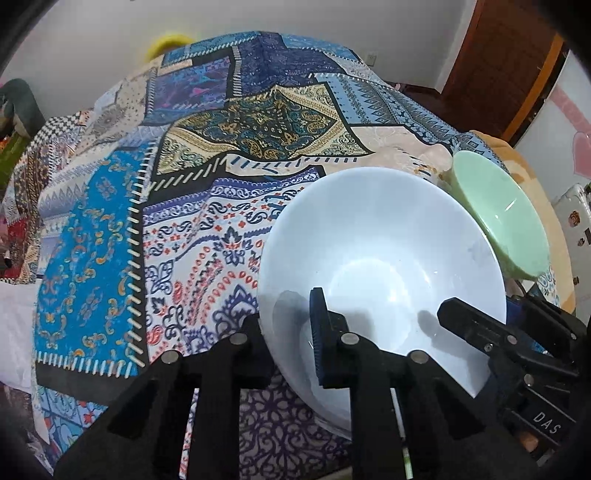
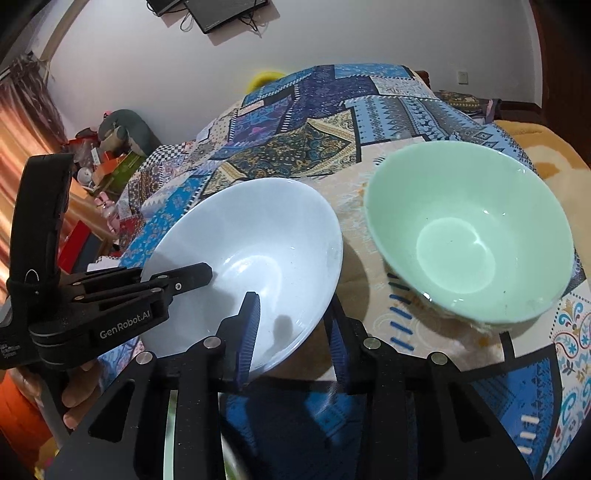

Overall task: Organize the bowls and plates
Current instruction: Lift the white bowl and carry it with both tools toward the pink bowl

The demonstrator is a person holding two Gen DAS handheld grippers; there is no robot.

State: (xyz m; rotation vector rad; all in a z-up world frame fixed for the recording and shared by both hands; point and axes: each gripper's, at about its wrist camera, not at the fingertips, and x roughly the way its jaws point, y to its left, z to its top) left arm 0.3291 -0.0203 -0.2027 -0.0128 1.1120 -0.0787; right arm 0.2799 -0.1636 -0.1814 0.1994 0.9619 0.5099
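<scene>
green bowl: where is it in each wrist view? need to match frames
Left wrist view: the green bowl is at the right edge, mid-height, seen tilted, just behind the white bowl's rim.
Right wrist view: the green bowl is right of centre, its full interior visible, to the right of the white bowl.
Shared landmark: the white bowl, on the patchwork cloth, with both tools on its rim.

Patchwork-print cloth (image 1: 207, 147) over the table, yellow ring (image 2: 264, 79) behind (partly hidden), wall-mounted dark screen (image 2: 225, 13)
</scene>
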